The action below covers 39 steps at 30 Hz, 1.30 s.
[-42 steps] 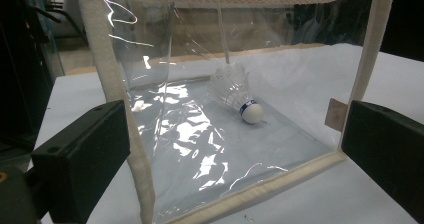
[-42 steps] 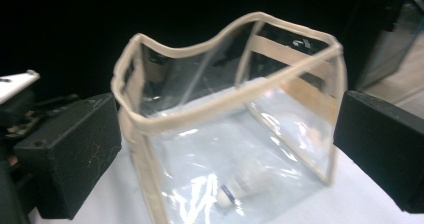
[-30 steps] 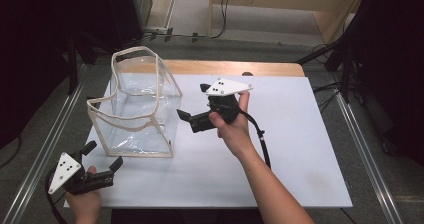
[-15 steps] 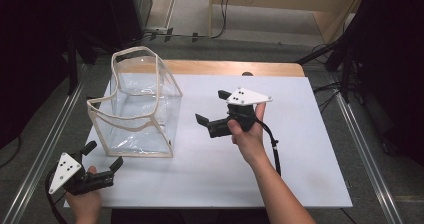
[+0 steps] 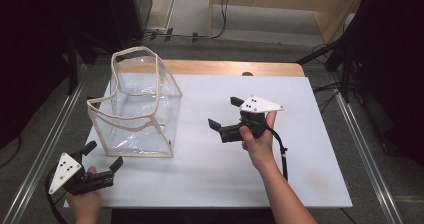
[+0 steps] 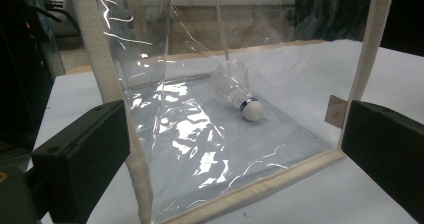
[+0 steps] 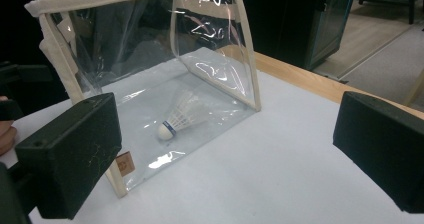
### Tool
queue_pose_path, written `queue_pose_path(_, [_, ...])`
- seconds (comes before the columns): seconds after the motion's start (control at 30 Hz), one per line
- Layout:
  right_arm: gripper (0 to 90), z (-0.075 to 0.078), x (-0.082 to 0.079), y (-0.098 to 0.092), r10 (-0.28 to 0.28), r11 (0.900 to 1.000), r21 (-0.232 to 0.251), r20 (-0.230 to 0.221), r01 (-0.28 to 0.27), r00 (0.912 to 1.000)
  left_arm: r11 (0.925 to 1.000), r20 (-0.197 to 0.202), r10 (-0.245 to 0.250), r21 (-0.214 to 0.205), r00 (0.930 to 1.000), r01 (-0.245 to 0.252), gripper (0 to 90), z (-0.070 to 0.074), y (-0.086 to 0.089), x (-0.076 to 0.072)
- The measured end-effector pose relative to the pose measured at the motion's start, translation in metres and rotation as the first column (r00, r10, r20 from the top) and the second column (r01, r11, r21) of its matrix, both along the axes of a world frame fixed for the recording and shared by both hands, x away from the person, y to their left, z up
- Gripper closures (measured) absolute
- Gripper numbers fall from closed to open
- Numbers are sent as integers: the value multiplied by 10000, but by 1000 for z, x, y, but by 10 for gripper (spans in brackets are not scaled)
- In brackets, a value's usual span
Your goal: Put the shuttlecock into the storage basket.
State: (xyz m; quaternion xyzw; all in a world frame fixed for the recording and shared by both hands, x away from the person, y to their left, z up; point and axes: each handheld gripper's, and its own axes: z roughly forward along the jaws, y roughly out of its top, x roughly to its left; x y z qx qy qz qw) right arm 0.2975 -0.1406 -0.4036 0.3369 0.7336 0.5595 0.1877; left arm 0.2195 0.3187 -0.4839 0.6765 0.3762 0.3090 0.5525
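The white feathered shuttlecock [image 7: 179,118] is lying inside the clear plastic, cream-trimmed pouch [image 5: 137,111], at ten o'clock on the white table [image 5: 300,134], while both the left gripper [image 5: 102,165] and the right gripper [image 5: 220,116] are being held wide open and empty, seemingly so the pouch stands undisturbed.

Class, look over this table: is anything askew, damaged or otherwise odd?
Only slightly. The clear bag stands open but its soft walls sag and crease, so its rim is lopsided. The shuttlecock lies on its side inside. Nothing looks spilled or broken.
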Motion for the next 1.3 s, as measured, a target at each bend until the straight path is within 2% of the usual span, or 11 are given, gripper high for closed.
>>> queue_pose_path(0.67, [0,-26,-13,-36,-699,9975,-86,39,699,9975,10000,-16,-12,-29,10000,12,0,0,0,0])
queue_pose_path(1.3, [0,-52,-29,-78,-1573,9875,-15,-71,1573,9875,10000,-18,-1,45,10000,1,0,0,0,0])
